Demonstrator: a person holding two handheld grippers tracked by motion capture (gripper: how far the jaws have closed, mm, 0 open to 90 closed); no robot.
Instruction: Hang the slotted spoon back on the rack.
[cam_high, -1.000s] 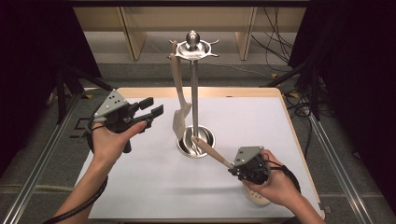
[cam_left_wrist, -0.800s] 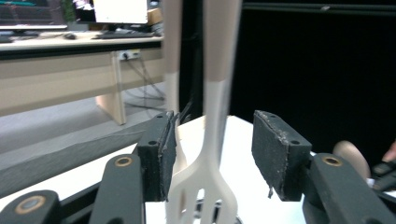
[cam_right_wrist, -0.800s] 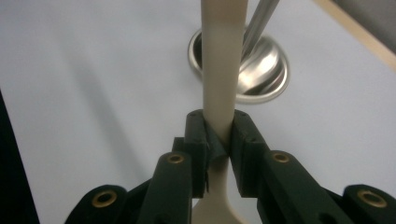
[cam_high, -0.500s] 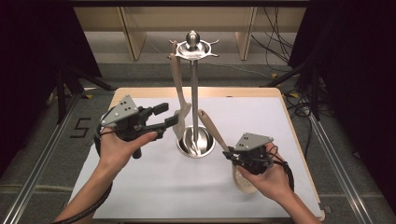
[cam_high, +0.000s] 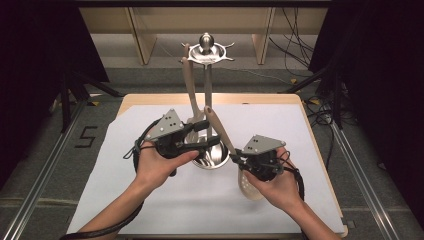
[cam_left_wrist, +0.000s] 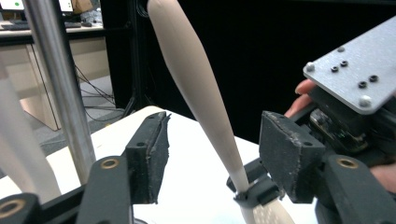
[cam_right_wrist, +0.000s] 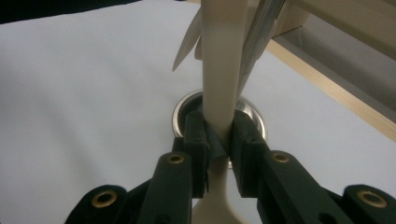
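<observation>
1. Wooden spoon (cam_high: 226, 141): lies at the centre of the high view, handle tilted up toward the stand, bowl low near the frame's lower middle. A second ago it lay flatter and farther right; it has since been raised and swung toward the stand.
2. Right gripper (cam_right_wrist: 218, 140): jaws narrowed onto the spoon's neck just above the bowl, holding it firmly.
3. Left gripper (cam_left_wrist: 210, 163): jaws wide, one on either side of the spoon handle without touching it. It has moved in from the left of the high view, which suggests a handover or a regrip higher on the handle.
4. Utensil stand (cam_high: 206, 85): steel pole rising from a round base to a hooked crown at upper centre; another wooden utensil (cam_high: 190, 87) already hangs there.
5. Counter (cam_high: 125, 150): covered with a white sheet, beneath everything.
</observation>
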